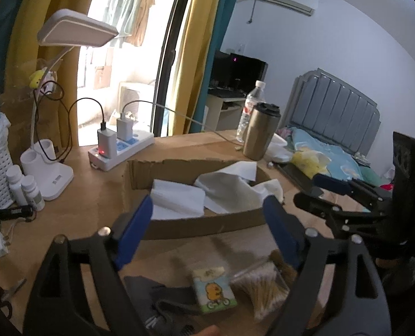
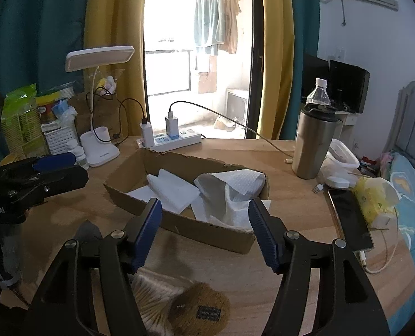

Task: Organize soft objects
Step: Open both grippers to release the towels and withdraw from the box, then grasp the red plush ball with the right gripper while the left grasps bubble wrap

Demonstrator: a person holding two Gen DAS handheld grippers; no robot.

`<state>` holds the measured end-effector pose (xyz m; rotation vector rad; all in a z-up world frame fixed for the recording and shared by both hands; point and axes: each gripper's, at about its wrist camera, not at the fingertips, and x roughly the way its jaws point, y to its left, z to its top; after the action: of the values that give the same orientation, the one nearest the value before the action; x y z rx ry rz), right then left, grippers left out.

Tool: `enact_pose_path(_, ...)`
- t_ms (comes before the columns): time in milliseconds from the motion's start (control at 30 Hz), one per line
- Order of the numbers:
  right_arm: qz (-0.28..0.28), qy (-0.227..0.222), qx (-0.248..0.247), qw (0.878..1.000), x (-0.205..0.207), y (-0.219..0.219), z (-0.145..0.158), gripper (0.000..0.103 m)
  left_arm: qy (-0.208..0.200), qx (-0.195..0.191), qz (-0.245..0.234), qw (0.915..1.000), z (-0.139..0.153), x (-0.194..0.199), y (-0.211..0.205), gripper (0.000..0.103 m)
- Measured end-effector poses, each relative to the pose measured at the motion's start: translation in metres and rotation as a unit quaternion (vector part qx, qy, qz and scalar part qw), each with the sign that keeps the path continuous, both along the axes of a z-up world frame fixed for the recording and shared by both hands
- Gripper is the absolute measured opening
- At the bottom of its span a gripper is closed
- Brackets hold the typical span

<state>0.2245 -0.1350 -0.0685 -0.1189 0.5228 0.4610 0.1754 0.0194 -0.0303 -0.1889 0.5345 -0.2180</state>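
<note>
Item: white paper towels (image 2: 229,196), lying loose inside the cardboard box (image 2: 179,218) at tabletop centre. Both hand-held grippers, left (image 1: 207,224) and right (image 2: 204,232), stood wide and empty. Step judged: between placements. Next: tissue pack (image 1: 214,291) at 6 o'clock needs grasping.

I saw a table (image 2: 305,224) of light wood with a smooth, faintly shiny finish. The box (image 2: 179,168) on it was raw brown cardboard, matt, its edges torn rough. Inside lay white paper towels (image 2: 235,193), soft and embossed, crumpled in places. The tumbler (image 2: 311,145) was brushed metal with a dull sheen and a black plastic lid; the bottle (image 2: 318,95) behind it was clear plastic. The lamp (image 2: 101,151) and power strip (image 2: 179,138) were glossy white plastic. Both grippers I held had matt black plastic arms and 2 ribbed blue pads (image 2: 147,233) each.
</note>
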Motion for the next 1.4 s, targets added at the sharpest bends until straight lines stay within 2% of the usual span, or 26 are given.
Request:
enact_pose_path(467, 0.001, 0.008, 0.001, 1.0, -0.028, -0.005, -0.01, 0.068, 0.013, 0.006, -0.004, 0.9999, -0.013, -0.034, -0.011, 0.083)
enact_pose_path(1400, 0.043, 0.061, -0.02, 0.997, -0.093, 0.004, -0.067, 0.068, 0.063, 0.006, 0.002, 0.998, -0.062, -0.086, -0.022, 0.083)
